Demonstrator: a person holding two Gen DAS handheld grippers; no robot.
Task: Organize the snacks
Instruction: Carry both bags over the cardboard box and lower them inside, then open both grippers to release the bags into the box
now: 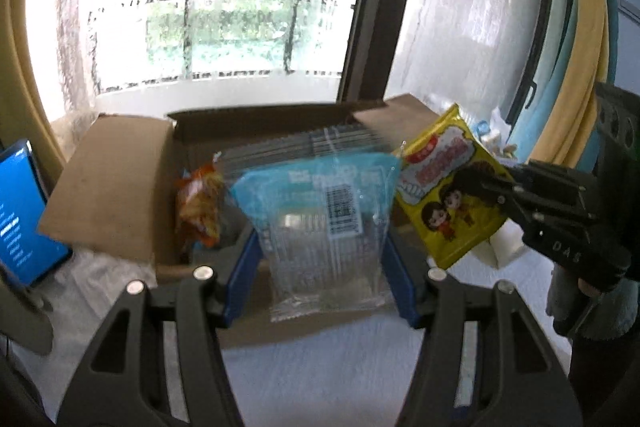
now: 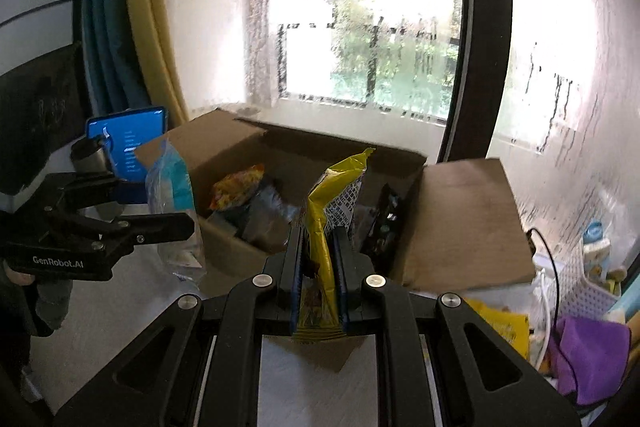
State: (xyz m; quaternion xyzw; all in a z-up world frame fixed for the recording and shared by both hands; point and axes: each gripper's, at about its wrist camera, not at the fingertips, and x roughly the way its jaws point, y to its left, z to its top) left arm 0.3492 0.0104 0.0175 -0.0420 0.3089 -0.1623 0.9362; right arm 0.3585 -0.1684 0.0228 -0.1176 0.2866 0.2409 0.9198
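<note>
Left gripper point(image 1: 320, 259) clamps a blurred clear-and-blue packet point(image 1: 320, 219); right gripper point(image 2: 319, 275) pinches a yellow packet point(image 2: 320, 227), hiding snacks inside the cardboard box point(image 2: 460, 219).

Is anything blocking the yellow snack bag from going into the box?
Nothing visible blocks it. The right gripper holds the yellow snack bag at the open cardboard box, flaps folded out. Other snacks already lie inside.
</note>
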